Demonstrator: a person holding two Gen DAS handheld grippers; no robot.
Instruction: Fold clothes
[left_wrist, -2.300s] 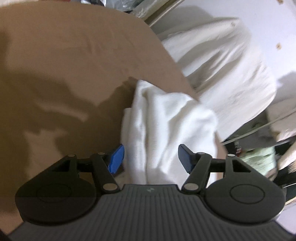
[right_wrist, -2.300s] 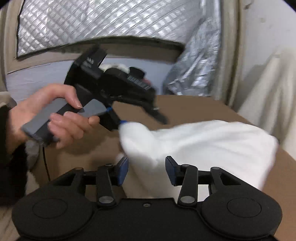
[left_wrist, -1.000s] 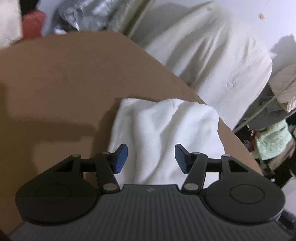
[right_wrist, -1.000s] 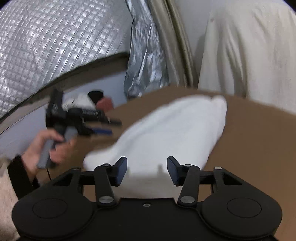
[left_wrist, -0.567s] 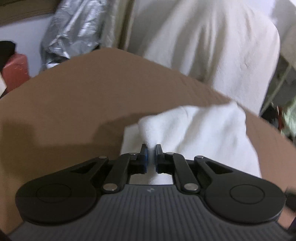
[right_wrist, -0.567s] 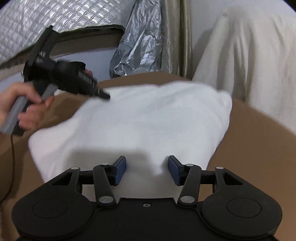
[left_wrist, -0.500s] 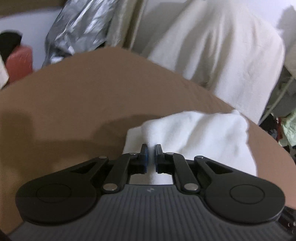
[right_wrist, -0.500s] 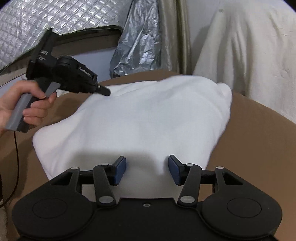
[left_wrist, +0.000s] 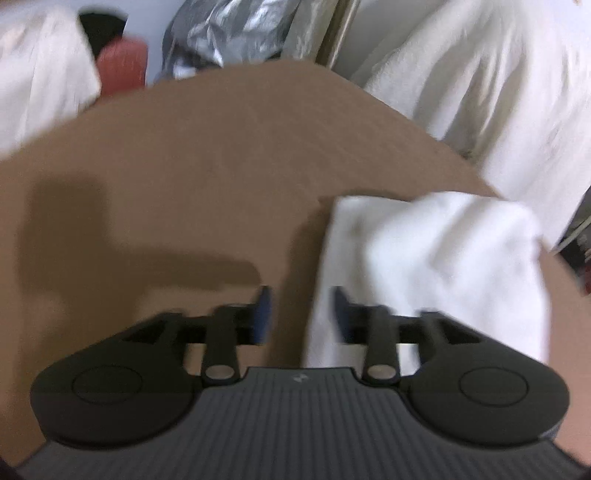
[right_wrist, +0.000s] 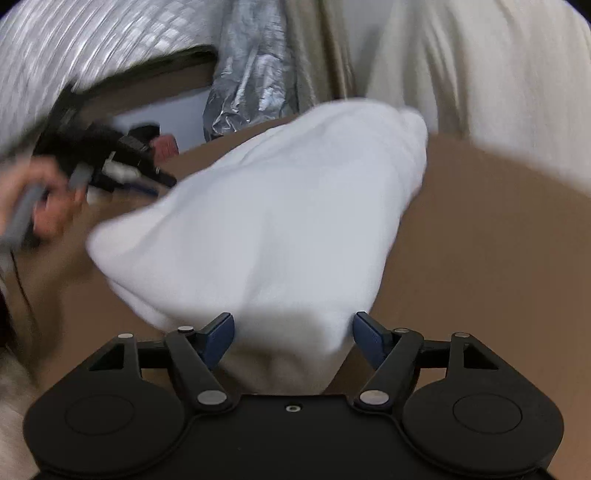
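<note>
A folded white fleece garment (right_wrist: 280, 229) lies on the brown table (right_wrist: 487, 258). My right gripper (right_wrist: 293, 330) is open at the garment's near edge, with the cloth lying between its blue pads and not pinched. In the left wrist view the same garment (left_wrist: 436, 266) is at the right. My left gripper (left_wrist: 301, 314) is open beside the garment's left edge, holding nothing. The right wrist view also shows the left gripper (right_wrist: 110, 162), blurred, in a person's hand (right_wrist: 33, 206) at the far left.
Cream cloth (left_wrist: 491, 88) hangs over something past the table's far right edge. Crinkled silver foil (right_wrist: 251, 74) and quilted silver sheeting (right_wrist: 85, 55) stand behind the table. A reddish object (left_wrist: 123, 66) sits beyond the far edge. Bare brown table (left_wrist: 166, 192) spreads left of the garment.
My left gripper, shut on a pinch of the garment half a second ago, has opened and drawn off to the left. The right gripper has opened wider at the near edge.
</note>
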